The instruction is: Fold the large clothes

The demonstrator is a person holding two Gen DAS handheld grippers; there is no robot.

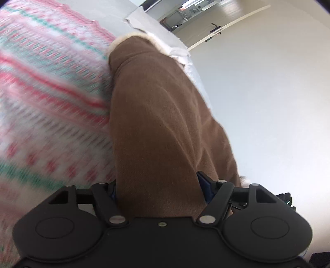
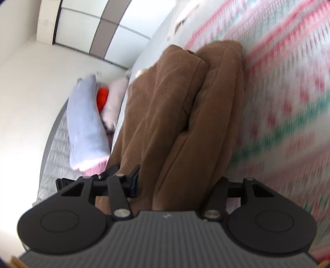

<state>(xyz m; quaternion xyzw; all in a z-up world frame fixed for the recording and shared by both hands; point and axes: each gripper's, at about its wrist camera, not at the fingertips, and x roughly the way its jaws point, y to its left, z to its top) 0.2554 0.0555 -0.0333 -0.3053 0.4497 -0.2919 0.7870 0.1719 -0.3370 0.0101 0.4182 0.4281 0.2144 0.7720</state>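
Note:
A brown fleece garment (image 1: 156, 123) with a cream fuzzy lining hangs from my left gripper (image 1: 158, 191), whose jaws are closed on a thick fold of it. In the right wrist view the same brown garment (image 2: 175, 115) is bunched in two thick folds and held in my right gripper (image 2: 177, 185), jaws closed on it. The fingertips of both grippers are hidden by the fabric. The garment is lifted beside a pink, white and green patterned knit blanket (image 1: 47, 99), which also shows blurred in the right wrist view (image 2: 288, 103).
The blanket lies on a pale bed sheet (image 1: 119, 14). A light blue pillow (image 2: 86, 121), an orange item (image 2: 102, 96) and a pale pink pillow (image 2: 115, 96) lie at the bed's end. White wall (image 1: 268, 103), a door (image 1: 226, 26) and wardrobe panels (image 2: 99, 26) surround.

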